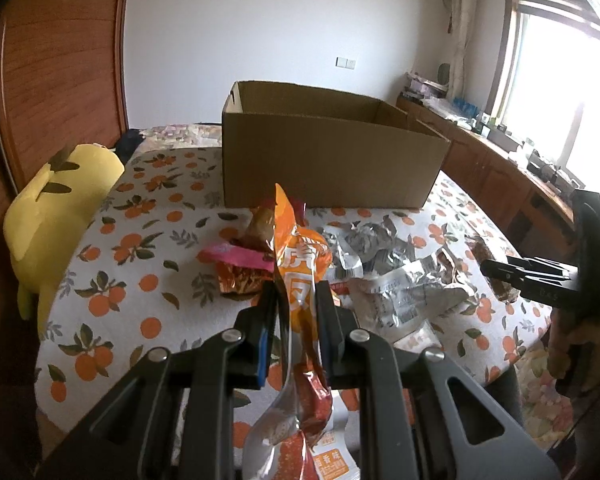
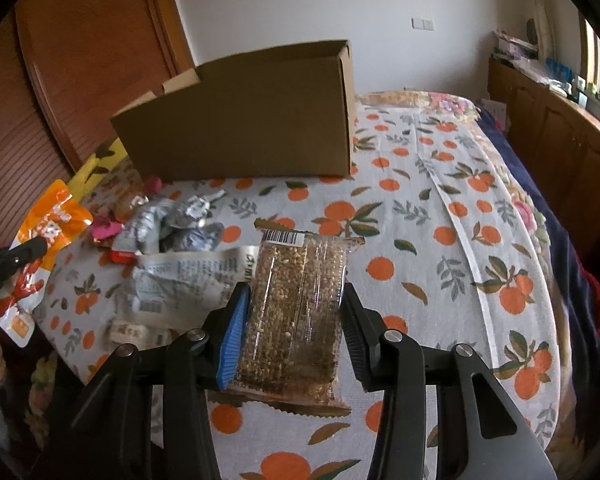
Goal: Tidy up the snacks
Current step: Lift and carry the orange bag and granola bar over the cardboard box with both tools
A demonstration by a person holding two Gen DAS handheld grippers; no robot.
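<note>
Left gripper pinches limp, crinkly orange snack pouch mid-body; right gripper clamps stiff, light sesame bar pack across its width.

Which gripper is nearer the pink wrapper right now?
Left. The left gripper, shut on the orange packet, sits just beside the pink wrapper. The right gripper, holding the sesame bar, is beyond the silver wrappers.

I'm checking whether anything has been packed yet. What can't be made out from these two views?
- Inside of the cardboard box: both wrist views, hidden by its own walls.
- Lower end of the orange snack packet: left wrist view, cut off by the bottom edge.
- Print on the silver wrappers: right wrist view, too small.
</note>
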